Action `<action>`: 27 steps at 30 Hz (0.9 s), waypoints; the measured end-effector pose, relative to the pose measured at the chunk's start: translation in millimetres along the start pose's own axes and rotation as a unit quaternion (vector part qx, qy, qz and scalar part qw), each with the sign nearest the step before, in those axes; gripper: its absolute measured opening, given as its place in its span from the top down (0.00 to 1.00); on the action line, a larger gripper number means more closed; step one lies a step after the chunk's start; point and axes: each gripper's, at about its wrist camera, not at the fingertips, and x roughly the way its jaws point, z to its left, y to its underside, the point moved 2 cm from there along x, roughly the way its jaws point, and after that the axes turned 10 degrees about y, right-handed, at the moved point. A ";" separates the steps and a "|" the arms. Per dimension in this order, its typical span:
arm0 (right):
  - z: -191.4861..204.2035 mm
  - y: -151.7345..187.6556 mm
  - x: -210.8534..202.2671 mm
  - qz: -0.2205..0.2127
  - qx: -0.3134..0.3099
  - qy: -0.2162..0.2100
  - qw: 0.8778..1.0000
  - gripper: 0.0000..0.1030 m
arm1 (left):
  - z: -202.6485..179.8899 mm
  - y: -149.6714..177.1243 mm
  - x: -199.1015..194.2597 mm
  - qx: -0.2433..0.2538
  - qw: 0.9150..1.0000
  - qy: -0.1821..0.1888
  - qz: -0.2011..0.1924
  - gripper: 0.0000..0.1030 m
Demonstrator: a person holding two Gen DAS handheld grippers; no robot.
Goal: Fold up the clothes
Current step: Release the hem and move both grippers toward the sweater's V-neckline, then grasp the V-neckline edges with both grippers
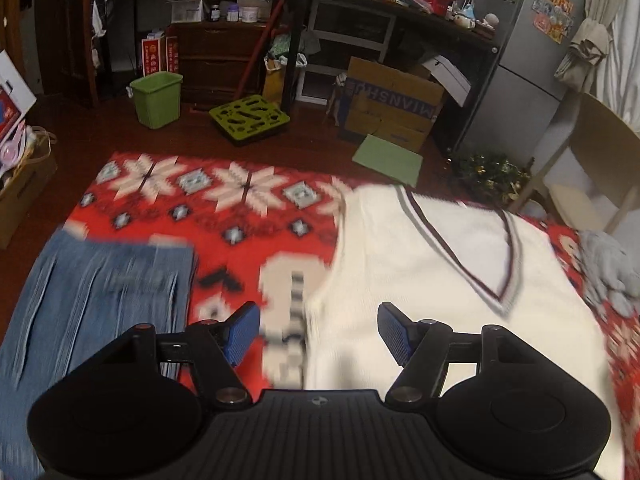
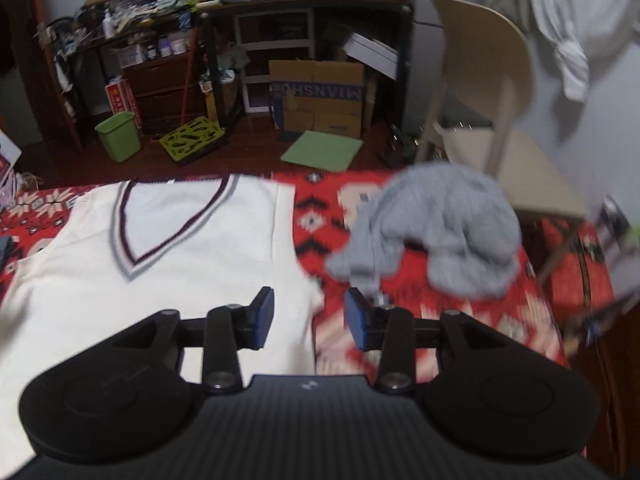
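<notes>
The cream V-neck vest (image 1: 420,280) is lying flat on the red patterned blanket (image 1: 240,216), filling the frame's right centre. The left claw (image 1: 318,334) and right claw (image 2: 309,318) are hanging over its side edges, partly open, gripping nothing (grey garment (image 2: 436,232) waiting upper right).

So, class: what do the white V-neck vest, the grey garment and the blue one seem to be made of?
White V-neck vest: probably a soft matte knit, with striped ribbed trim at the neck. Grey garment: fuzzy, fleece-like, slumped in a heap. Blue garment: looks like denim, faded with pale streaks, though blur leaves it uncertain.
</notes>
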 end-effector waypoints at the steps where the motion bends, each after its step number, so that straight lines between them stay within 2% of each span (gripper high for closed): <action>1: 3.7 -8.5 11.5 -0.002 -0.009 -0.003 1.000 0.57 | -0.9 -8.3 11.0 0.010 1.000 -0.004 -0.001 0.34; 3: 11.1 -25.6 34.6 -0.006 -0.026 -0.009 1.000 0.49 | -4.2 -24.3 33.4 0.032 0.999 -0.014 0.002 0.30; 6: 24.1 -48.9 67.3 -0.015 -0.043 -0.020 0.999 0.35 | -10.4 -46.9 63.8 0.054 0.998 -0.013 0.004 0.30; 8: 30.6 -62.9 88.8 -0.019 -0.045 -0.028 0.998 0.32 | -16.9 -61.5 82.5 0.080 0.997 -0.008 0.001 0.30; 12: 43.5 -88.0 133.3 -0.017 -0.055 -0.052 0.997 0.33 | -28.8 -81.7 121.3 0.138 0.990 -0.011 -0.003 0.30; 13: 47.4 -93.8 144.3 -0.015 -0.065 -0.062 0.996 0.34 | -29.6 -85.9 132.0 0.147 0.989 -0.006 0.004 0.30; 15: 55.3 -104.4 165.6 -0.012 -0.087 -0.082 0.993 0.47 | -29.8 -92.5 150.8 0.161 0.987 0.004 0.022 0.31; 16: 59.3 -108.0 174.8 -0.010 -0.100 -0.091 0.991 0.50 | -29.8 -95.6 159.6 0.168 0.985 0.010 0.032 0.36; 18: 67.2 -114.0 191.5 -0.002 -0.124 -0.108 0.986 0.71 | -30.6 -99.9 173.6 0.182 0.982 0.020 0.051 0.43; 20: 75.1 -118.4 204.6 0.009 -0.145 -0.125 0.981 0.80 | -31.0 -102.2 182.8 0.193 0.979 0.028 0.066 0.47; 22: 83.7 -121.4 215.8 0.017 -0.167 -0.138 0.976 0.80 | -30.9 -103.1 188.0 0.203 0.976 0.039 0.075 0.56; 24: 93.3 -119.6 220.3 0.018 -0.193 -0.136 0.972 0.81 | -30.9 -103.4 191.8 0.212 0.973 0.050 0.082 0.60; 27: 101.2 -115.8 227.2 0.021 -0.214 -0.128 0.968 0.81 | -31.8 -103.2 196.9 0.224 0.969 0.055 0.084 0.60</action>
